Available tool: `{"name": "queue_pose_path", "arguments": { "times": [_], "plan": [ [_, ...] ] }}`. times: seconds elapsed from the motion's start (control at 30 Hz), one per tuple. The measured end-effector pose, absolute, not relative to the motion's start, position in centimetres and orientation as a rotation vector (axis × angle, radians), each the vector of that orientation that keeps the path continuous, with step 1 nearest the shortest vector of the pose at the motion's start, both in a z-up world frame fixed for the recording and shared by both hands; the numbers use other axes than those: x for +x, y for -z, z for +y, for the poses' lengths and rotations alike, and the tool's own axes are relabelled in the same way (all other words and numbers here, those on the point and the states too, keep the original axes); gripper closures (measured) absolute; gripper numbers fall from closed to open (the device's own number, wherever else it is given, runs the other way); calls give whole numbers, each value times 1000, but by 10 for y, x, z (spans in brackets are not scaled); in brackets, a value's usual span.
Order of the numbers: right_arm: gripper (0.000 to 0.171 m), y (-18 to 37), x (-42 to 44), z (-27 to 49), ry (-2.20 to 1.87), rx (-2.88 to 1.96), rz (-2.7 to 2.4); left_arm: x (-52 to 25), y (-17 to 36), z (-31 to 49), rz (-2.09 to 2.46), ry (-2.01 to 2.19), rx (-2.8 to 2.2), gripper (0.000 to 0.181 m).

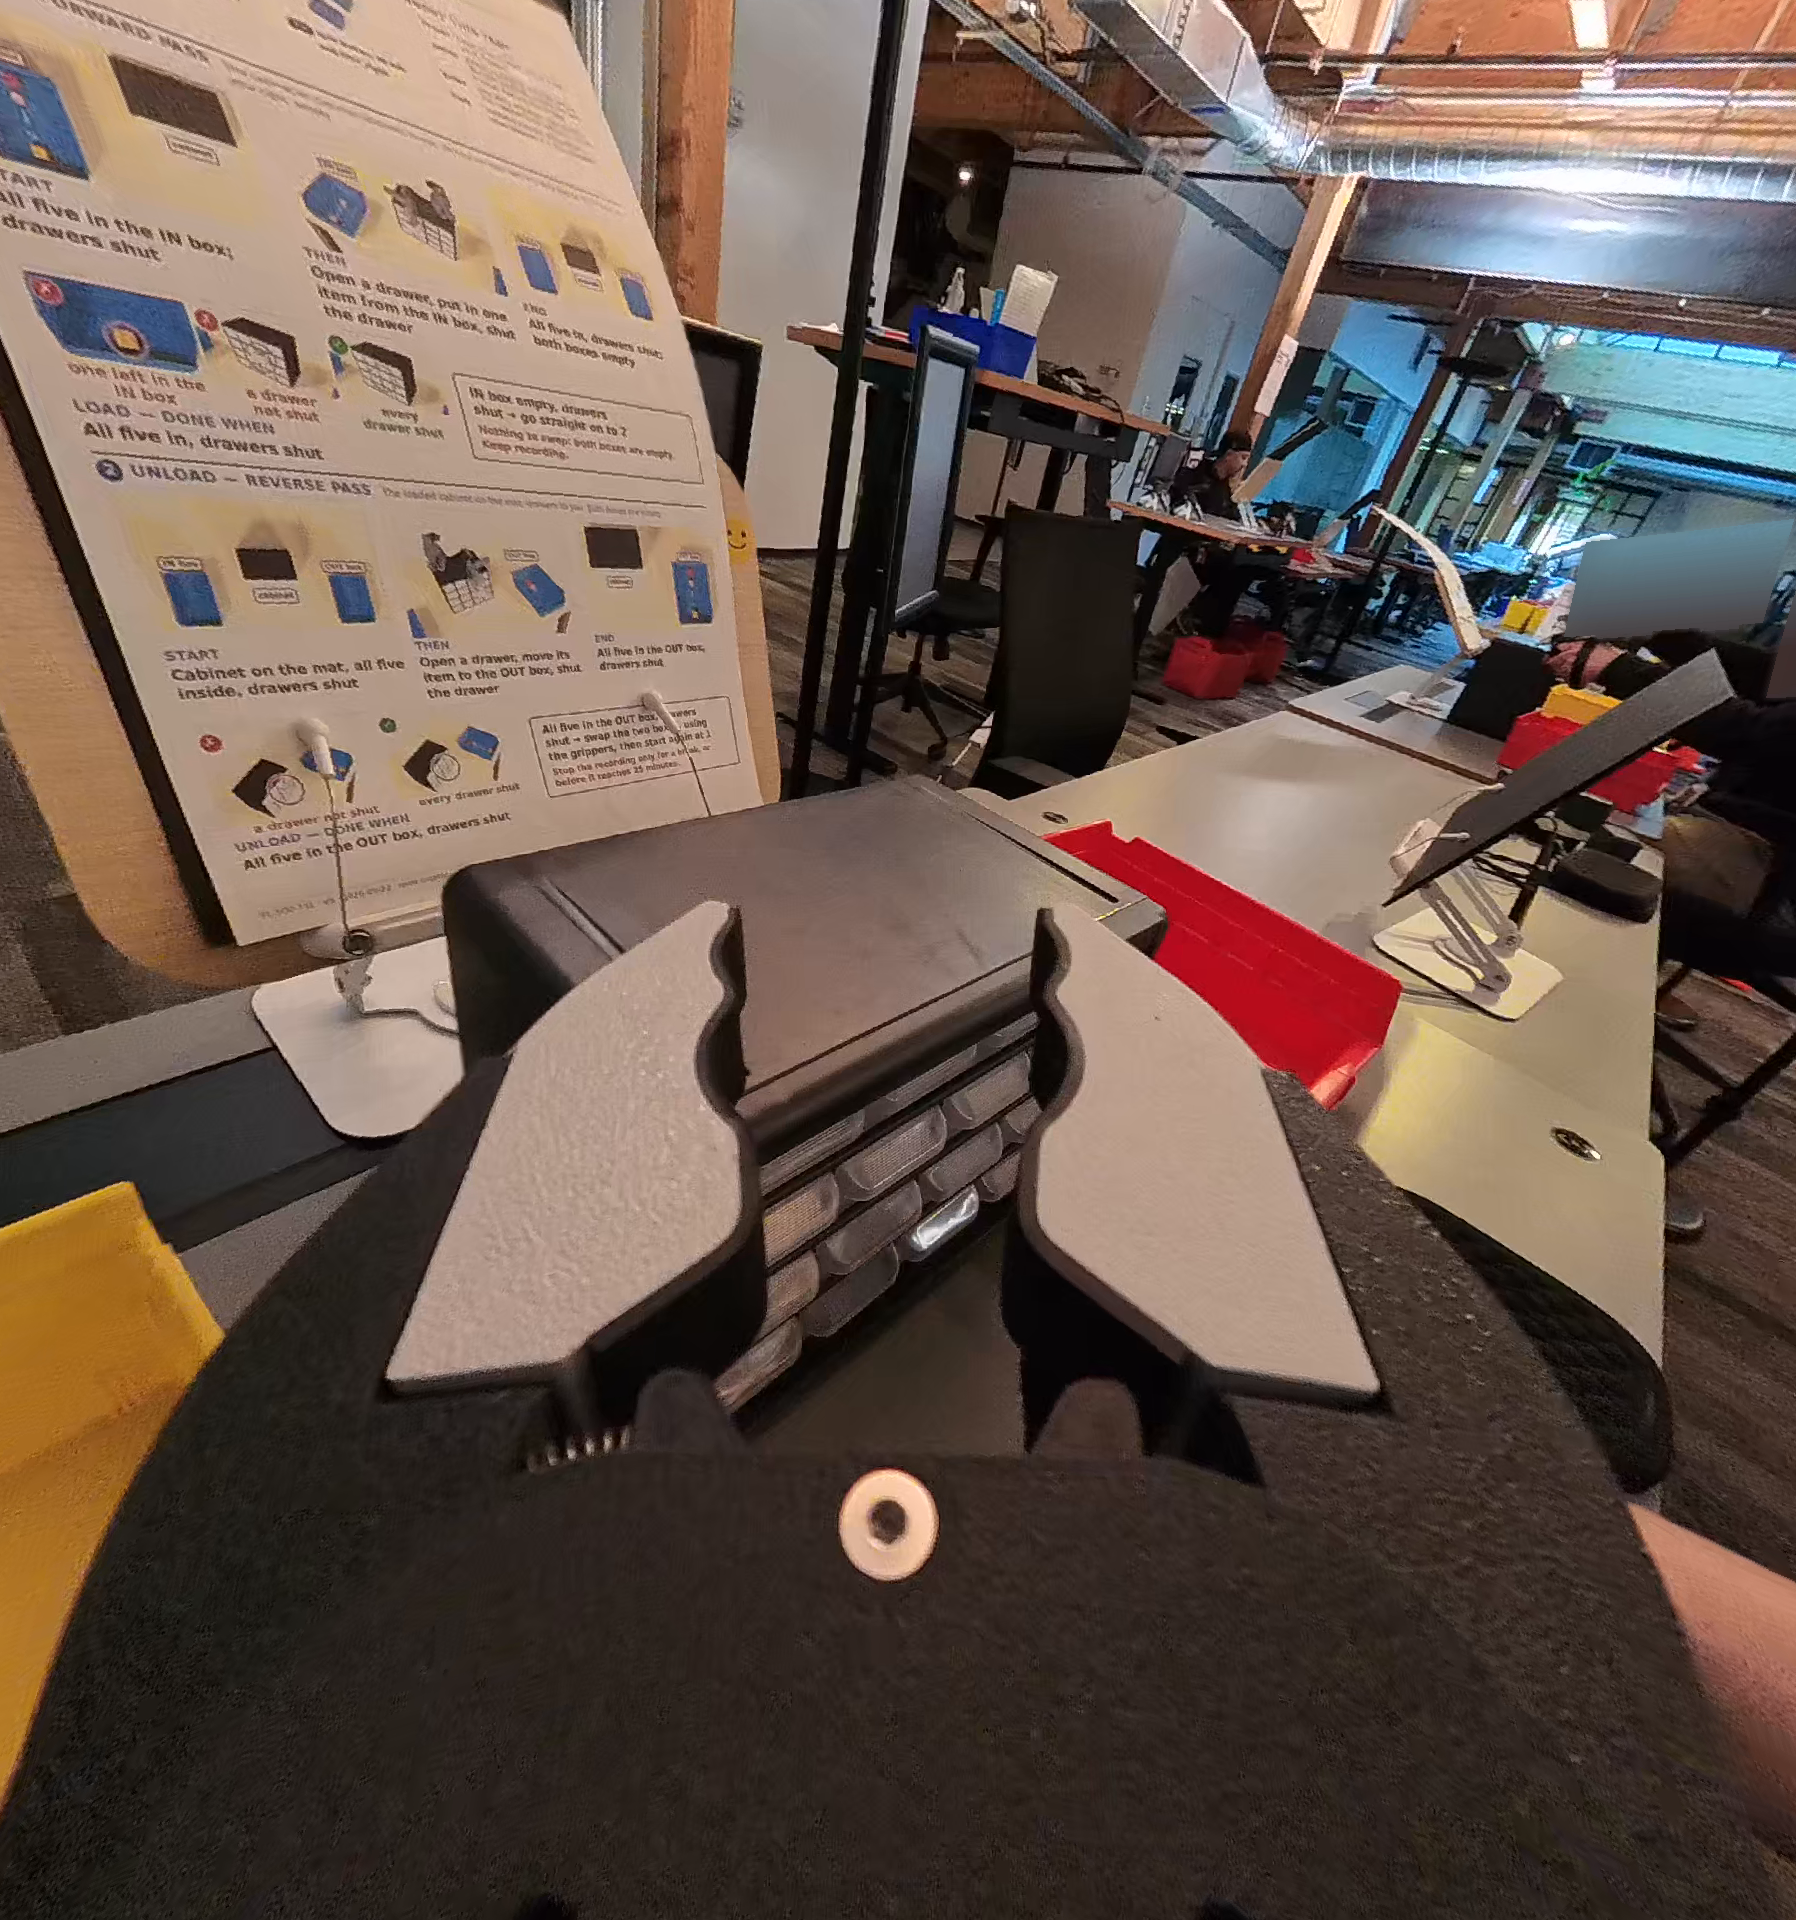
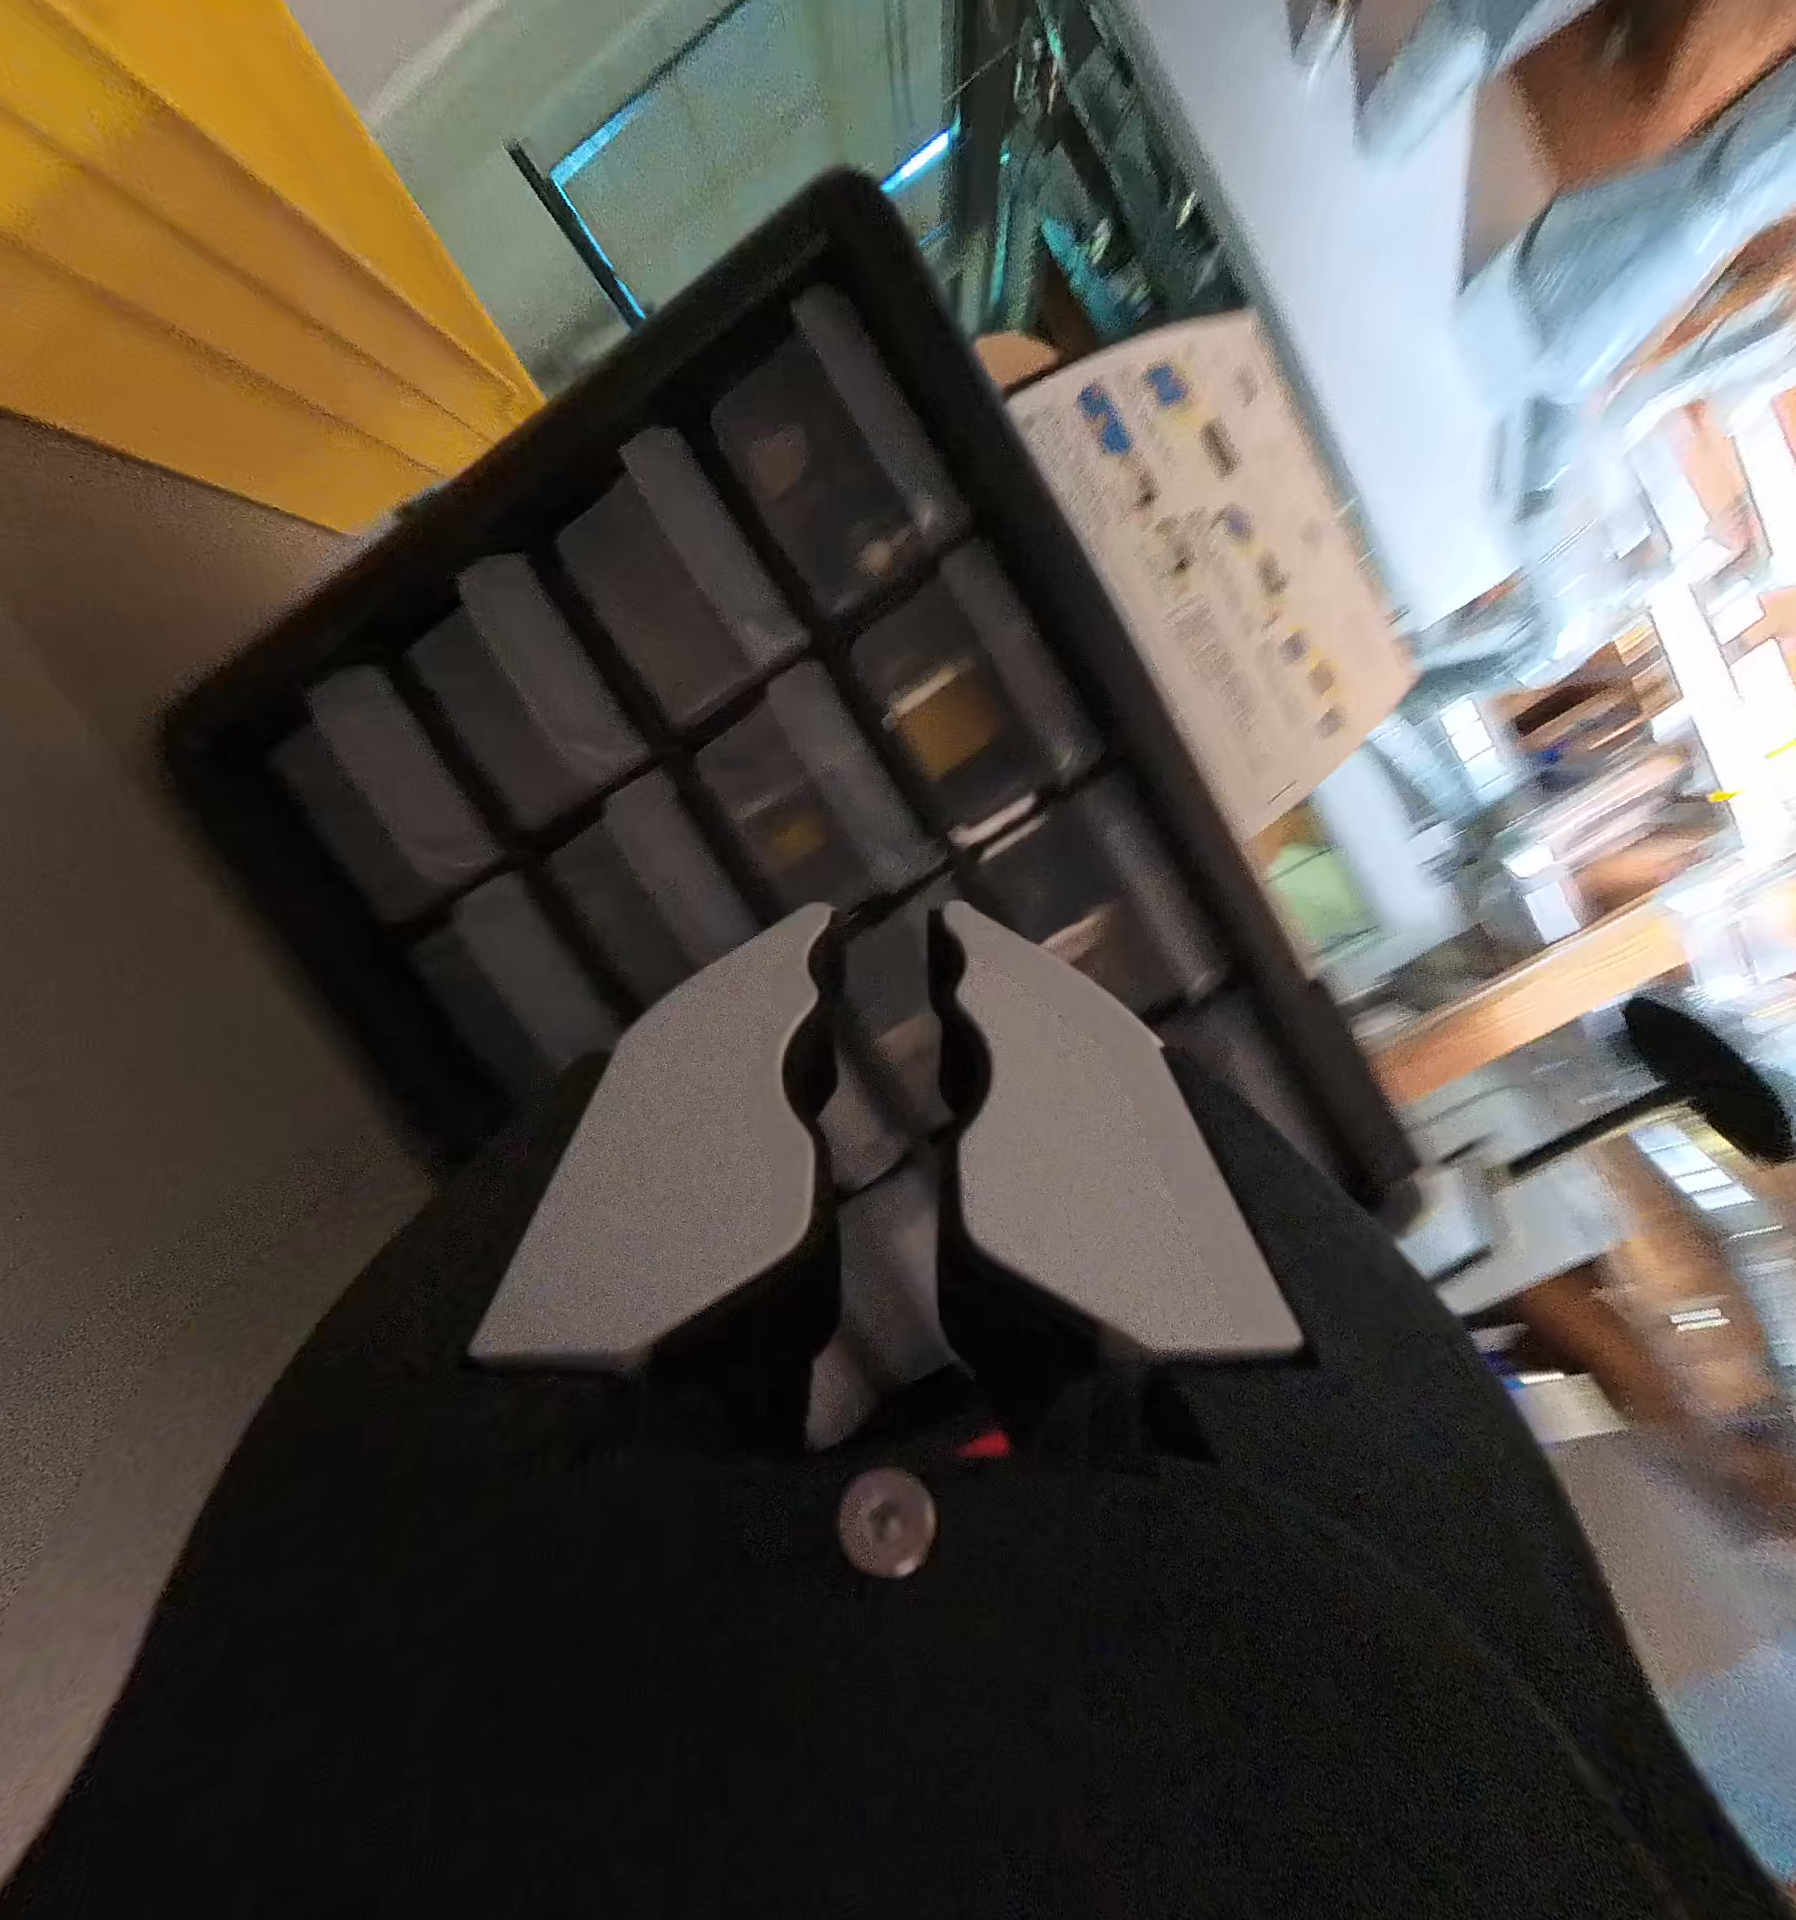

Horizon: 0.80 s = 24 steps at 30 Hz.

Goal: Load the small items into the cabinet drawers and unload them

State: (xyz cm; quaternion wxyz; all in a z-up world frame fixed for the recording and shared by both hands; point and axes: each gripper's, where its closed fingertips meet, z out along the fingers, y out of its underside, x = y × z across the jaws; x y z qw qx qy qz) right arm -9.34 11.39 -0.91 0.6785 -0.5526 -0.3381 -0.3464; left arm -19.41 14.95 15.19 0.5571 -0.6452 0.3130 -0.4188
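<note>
On the grey tabletop (image 1: 1289,831), between a yellow bin (image 1: 52,1403) and a red bin (image 1: 1258,956), stands the black drawer cabinet (image 1: 821,904). The left claw (image 1: 889,935) hovers over its front top edge, jaws well apart and empty. In the blurred, tilted right wrist view, the right claw (image 2: 881,935) points at the grid of translucent drawers (image 2: 665,665) with only a narrow gap between its jaws; whether it pinches a drawer handle cannot be told. Small items, one yellowish (image 2: 941,722), show dimly through several drawer fronts, which all appear pushed in. Judged from this, the unloading step is probably in hand, a drawer about to be opened. The next move calls for a firm pinch on one handle and a straight pull, the left claw ready to steady the cabinet. An instruction poster (image 1: 354,436) bearing printed headings and pictures stands behind; no brand marks are legible.
</note>
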Motion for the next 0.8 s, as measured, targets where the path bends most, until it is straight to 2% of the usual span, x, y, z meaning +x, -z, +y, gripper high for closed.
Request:
{"name": "queue_pose_path", "arguments": {
  "times": [0.23,0.43,0.53,0.8],
  "plan": [
    [156,-54,-123,143,1007,-976,-935,-197,-146,161,782,828,-1546,131],
    [153,-53,-115,152,1172,-850,-1047,-187,-141,164,830,675,-1539,131],
    [153,-42,-122,151,1072,-853,-1096,-179,-142,162,839,648,-1517,131],
    [154,-38,-120,158,1158,-830,-1091,-171,-145,160,826,576,-1464,135]
  ]
}}
